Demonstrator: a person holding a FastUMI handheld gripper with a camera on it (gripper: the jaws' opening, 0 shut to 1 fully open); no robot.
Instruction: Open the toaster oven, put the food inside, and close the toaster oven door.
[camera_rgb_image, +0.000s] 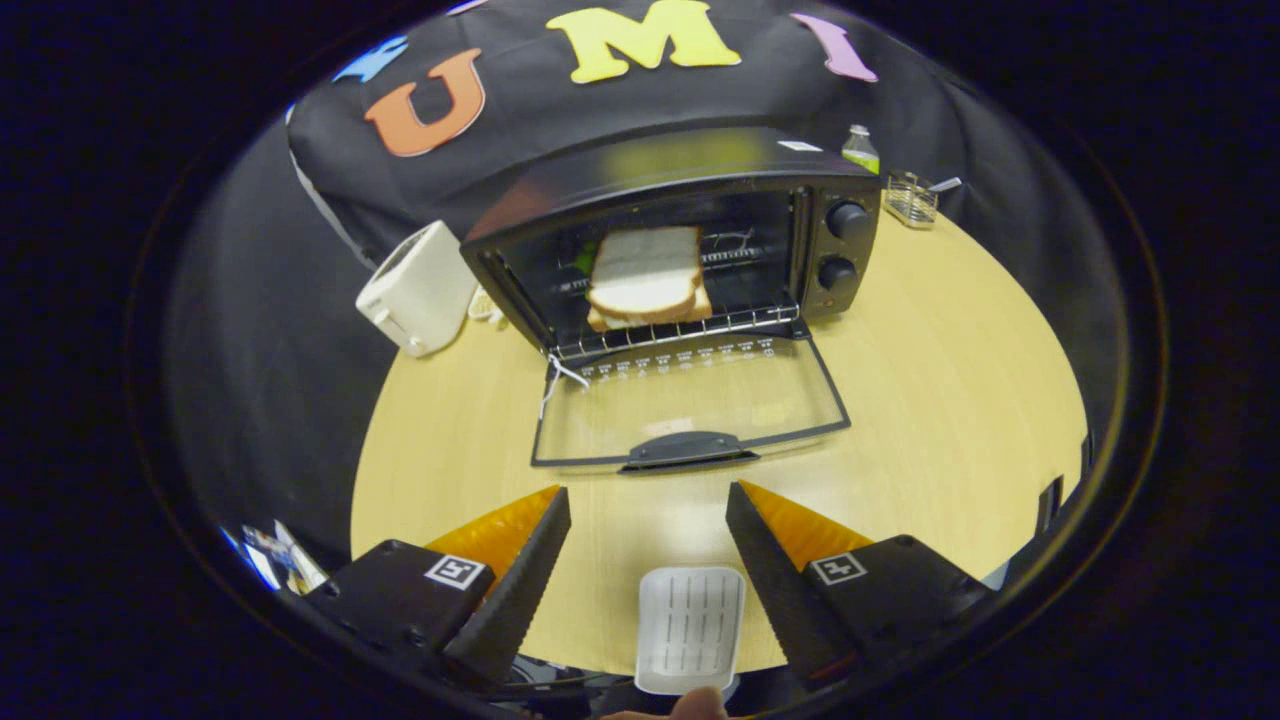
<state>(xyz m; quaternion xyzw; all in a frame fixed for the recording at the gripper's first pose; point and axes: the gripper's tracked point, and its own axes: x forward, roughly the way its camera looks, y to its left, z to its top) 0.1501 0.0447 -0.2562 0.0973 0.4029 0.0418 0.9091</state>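
Observation:
A black toaster oven stands on the wooden table beyond my fingers. Its glass door lies folded down flat toward me, with the dark handle at its near edge. Inside, a stack of sliced bread rests on the wire rack. My gripper is open, with nothing between its fingers, and hangs a short way in front of the door handle without touching it. A small white ridged tray lies on the table between the fingers, close to me.
A white pop-up toaster sits left of the oven. Behind the oven to the right are a small bottle and a wire holder. The round wooden table has bare surface to the right of the door. A fingertip shows near the tray.

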